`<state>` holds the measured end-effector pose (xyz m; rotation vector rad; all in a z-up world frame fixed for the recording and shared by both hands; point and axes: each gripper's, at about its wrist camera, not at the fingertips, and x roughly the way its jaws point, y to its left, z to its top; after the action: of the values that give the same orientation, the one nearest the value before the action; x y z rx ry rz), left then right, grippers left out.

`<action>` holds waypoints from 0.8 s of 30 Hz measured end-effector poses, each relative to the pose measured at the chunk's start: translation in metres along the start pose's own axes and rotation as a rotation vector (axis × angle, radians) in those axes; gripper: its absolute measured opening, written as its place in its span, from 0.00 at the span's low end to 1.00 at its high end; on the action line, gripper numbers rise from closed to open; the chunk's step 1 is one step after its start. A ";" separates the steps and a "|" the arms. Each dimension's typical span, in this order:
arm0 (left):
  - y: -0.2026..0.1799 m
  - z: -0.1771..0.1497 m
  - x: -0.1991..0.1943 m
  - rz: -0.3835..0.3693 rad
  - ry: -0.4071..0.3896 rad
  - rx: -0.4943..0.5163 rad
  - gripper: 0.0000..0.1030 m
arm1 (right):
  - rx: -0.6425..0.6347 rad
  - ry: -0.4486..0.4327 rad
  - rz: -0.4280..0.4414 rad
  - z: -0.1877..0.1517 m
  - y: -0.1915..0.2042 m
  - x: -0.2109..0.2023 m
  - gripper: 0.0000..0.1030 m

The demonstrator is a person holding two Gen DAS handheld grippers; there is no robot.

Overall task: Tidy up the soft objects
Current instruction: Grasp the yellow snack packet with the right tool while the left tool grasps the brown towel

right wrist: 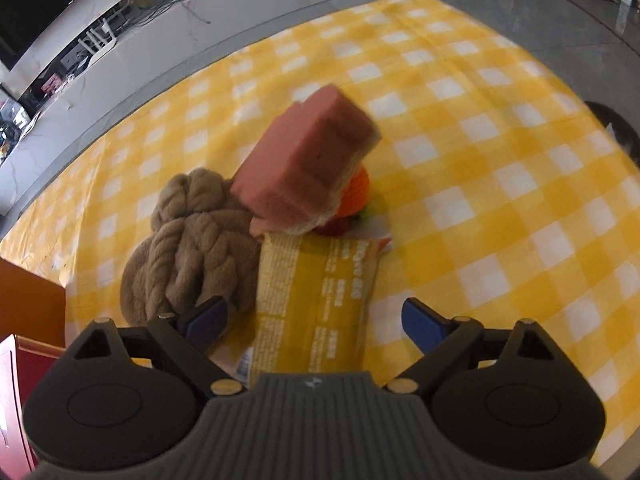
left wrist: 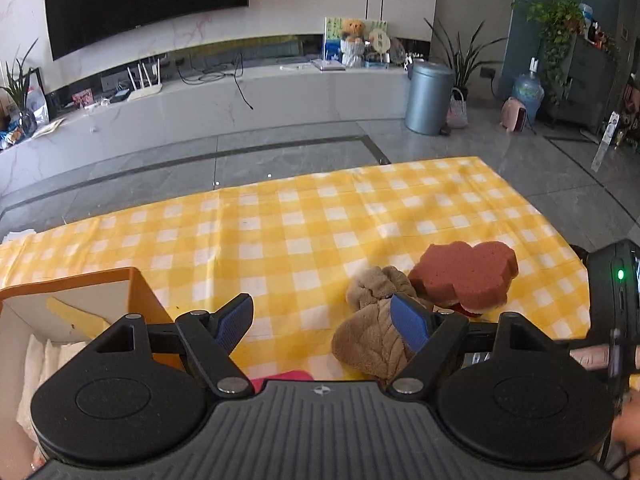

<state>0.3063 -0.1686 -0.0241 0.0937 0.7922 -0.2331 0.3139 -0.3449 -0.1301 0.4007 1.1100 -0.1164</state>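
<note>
At my far left stands an orange cardboard box (left wrist: 140, 300), its top open, with white crumpled paper or cloth (left wrist: 44, 364) inside; I cannot tell what else it holds. My left gripper (left wrist: 324, 326) hangs spread wide over bare yellow checked tablecloth (left wrist: 280, 232), nothing between its blue pads, its right pad in front of the tan knotted plush (left wrist: 372, 336). To the right of the plush a reddish-brown sponge (left wrist: 464, 276) leans on the pile. My right gripper (right wrist: 316, 324) is spread too, its jaws either side of a yellow printed packet (right wrist: 320, 300) without pressing on it; an orange and red thing (right wrist: 356, 196) peeks from under the sponge. The cloth lies open beyond and to the right, up to the table's far edge.
</note>
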 end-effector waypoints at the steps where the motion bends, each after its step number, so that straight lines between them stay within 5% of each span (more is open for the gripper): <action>1: -0.001 0.003 0.002 0.009 0.011 -0.001 0.89 | -0.022 0.007 -0.006 0.000 0.003 0.003 0.90; 5: -0.007 0.010 0.016 0.020 0.041 -0.015 0.89 | -0.050 0.019 -0.048 -0.003 0.007 0.014 0.85; 7: -0.010 0.012 0.025 0.015 0.066 -0.027 0.89 | -0.066 0.034 -0.031 -0.004 0.007 0.019 0.70; 10: -0.018 0.015 0.039 0.023 0.097 -0.036 0.89 | -0.129 0.022 -0.049 -0.007 0.009 0.019 0.62; 17: -0.045 0.010 0.069 0.031 0.163 0.007 0.89 | -0.242 0.017 -0.139 -0.015 0.008 0.010 0.57; 24: -0.071 0.007 0.107 0.070 0.258 0.037 0.89 | -0.201 0.013 -0.163 -0.013 -0.009 0.004 0.57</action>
<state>0.3664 -0.2573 -0.0952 0.1889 1.0398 -0.1710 0.3020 -0.3479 -0.1412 0.1313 1.1546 -0.1448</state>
